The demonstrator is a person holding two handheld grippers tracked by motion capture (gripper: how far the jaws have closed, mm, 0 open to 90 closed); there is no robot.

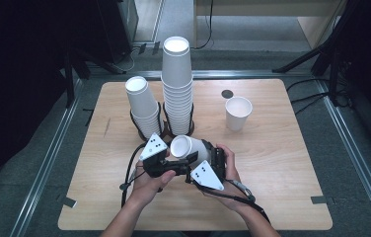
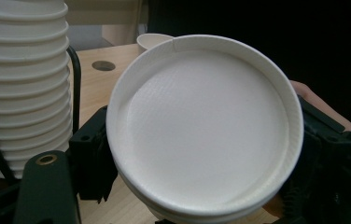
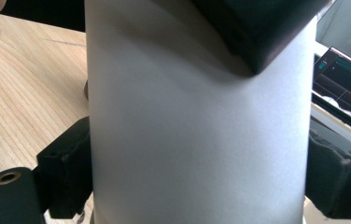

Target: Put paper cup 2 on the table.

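Note:
A white paper cup [image 1: 187,147] lies on its side above the table's front middle, held between both grippers, its mouth tipped toward the stacks. My left gripper [image 1: 173,163] is shut on it. In the left gripper view the cup's round base [image 2: 201,135] faces the camera, with a black pad [image 2: 89,158] against each side. My right gripper [image 1: 209,157] comes in from the right and is shut on the same cup. In the right gripper view the cup's wall [image 3: 197,140] stands between the pads [image 3: 66,172], which touch both its sides.
Two tall stacks of white cups [image 1: 177,84] [image 1: 143,106] stand in black wire holders just behind the grippers. A single upright cup [image 1: 238,112] stands at the right, near a dark hole [image 1: 227,93] in the wooden table [image 1: 282,163].

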